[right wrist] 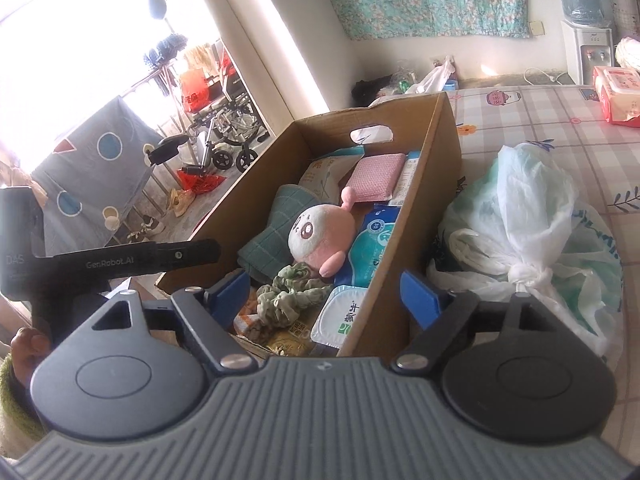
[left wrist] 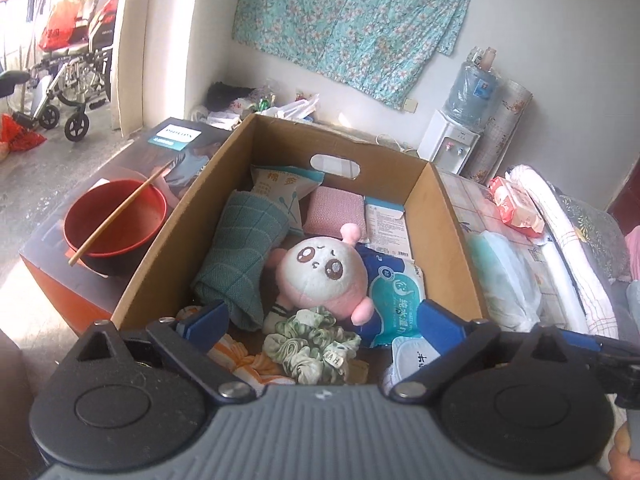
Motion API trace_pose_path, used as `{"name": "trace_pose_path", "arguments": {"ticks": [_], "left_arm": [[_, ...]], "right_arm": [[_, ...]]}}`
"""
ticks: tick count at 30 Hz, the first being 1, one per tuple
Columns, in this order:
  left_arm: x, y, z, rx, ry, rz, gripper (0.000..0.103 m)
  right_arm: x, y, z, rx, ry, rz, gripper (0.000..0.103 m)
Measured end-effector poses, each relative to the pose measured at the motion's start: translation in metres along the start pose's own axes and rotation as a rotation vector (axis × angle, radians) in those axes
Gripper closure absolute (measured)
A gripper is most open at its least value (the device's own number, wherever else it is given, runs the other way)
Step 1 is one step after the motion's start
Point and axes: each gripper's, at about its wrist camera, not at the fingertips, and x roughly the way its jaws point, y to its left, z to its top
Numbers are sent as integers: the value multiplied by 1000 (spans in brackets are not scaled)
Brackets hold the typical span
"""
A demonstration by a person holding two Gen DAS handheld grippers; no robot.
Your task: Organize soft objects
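The cardboard box sits open on the bed, plain brown card with a cut-out handle slot in its far wall, and it is already well filled. A knotted white plastic bag slumps just beside its right wall, crinkly and thin.

Inside, from big to small: a rolled teal towel with a woven grid along the left side, a round pink-and-white plush toy lying in the middle, a glossy blue wet-wipe pack to its right, a nubbly pink cloth at the far end, and a ruffled green scrunchie at the near end.

The left hand-held gripper hangs over the near end with its jaws spread wide and nothing between them. The right hand-held gripper is also parted and empty, straddling the box's near right wall.

This looks like the gap between placements. The next move probably calls for picking out another soft thing, perhaps that bag, though I can't tell what's inside it.
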Motion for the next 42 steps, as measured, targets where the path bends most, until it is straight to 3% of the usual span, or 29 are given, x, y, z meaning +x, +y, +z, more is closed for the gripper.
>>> {"name": "trace_pose_path", "arguments": {"ticks": [5, 10, 16, 24, 31, 42], "left_arm": [[-30, -26, -20, 96, -53, 42, 0], [-41, -39, -43, 120, -51, 96, 0], [-30, -35, -54, 124, 65, 186, 0], [-17, -19, -68, 6, 164, 147, 0], [-19, -25, -73, 38, 165, 163, 1], [-13, -20, -72, 41, 180, 163, 1]], "right_arm": [[-14, -2, -25, 22, -42, -78, 4], [-17, 4, -45, 5, -23, -151, 1], [-15, 15, -59, -9, 18, -197, 1], [-2, 25, -64, -64, 78, -236, 1], [12, 21, -67, -67, 136, -252, 1], [20, 20, -66, -76, 149, -279, 1]]}}
